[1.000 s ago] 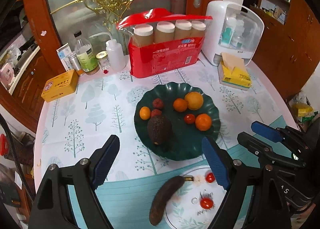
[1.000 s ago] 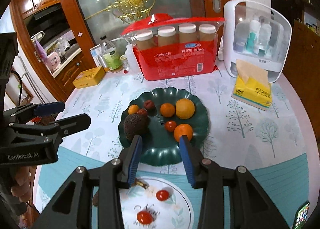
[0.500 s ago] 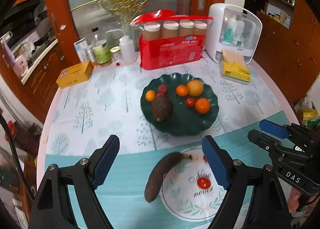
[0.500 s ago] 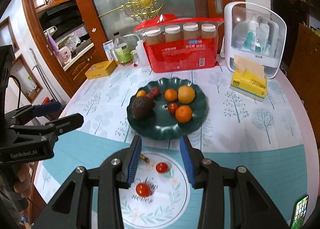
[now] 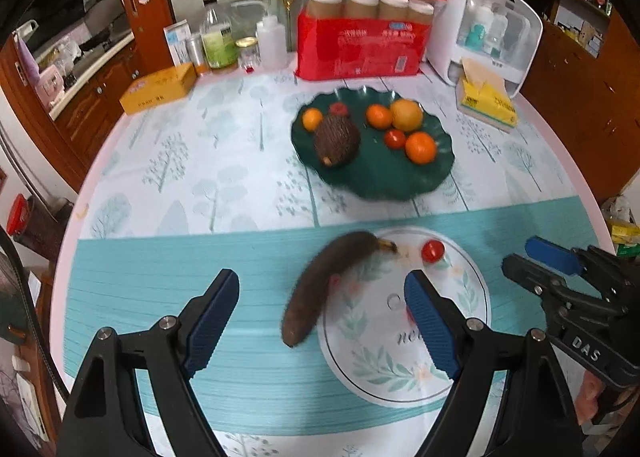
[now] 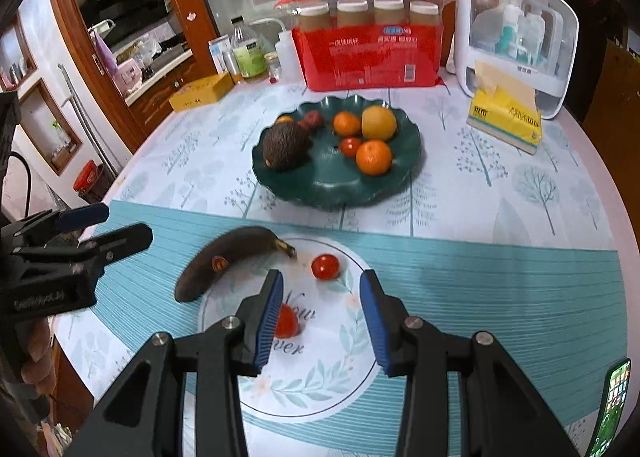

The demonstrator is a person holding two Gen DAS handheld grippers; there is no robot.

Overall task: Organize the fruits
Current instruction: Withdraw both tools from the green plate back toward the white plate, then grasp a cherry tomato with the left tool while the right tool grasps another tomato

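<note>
Two grippers hang over the near edge of the table (image 6: 500, 217), both tilted down and holding nothing. The left gripper (image 5: 322, 323) has its jaws wide apart above a blackened banana (image 5: 324, 281), which lies slantwise with its stem end on the white printed circle (image 6: 320, 373) of the tablecloth and its other end on the teal stripes. The right gripper (image 6: 320, 321) has its jaws partly apart over that same circle. One cherry tomato (image 6: 325, 266) sits just beyond its fingertips, near the banana's stem; a second tomato (image 6: 287, 322) lies half hidden behind the left finger (image 6: 267, 321), and I cannot tell whether they touch. Farther back stands a dark green plate (image 6: 320, 185) carrying an avocado (image 6: 286, 145), two oranges, a larger yellow fruit (image 6: 379, 123), a tomato and some small red fruits. Behind the plate stand a red pack of cups (image 6: 368, 53) and a yellow tissue pack (image 6: 506, 115).
</note>
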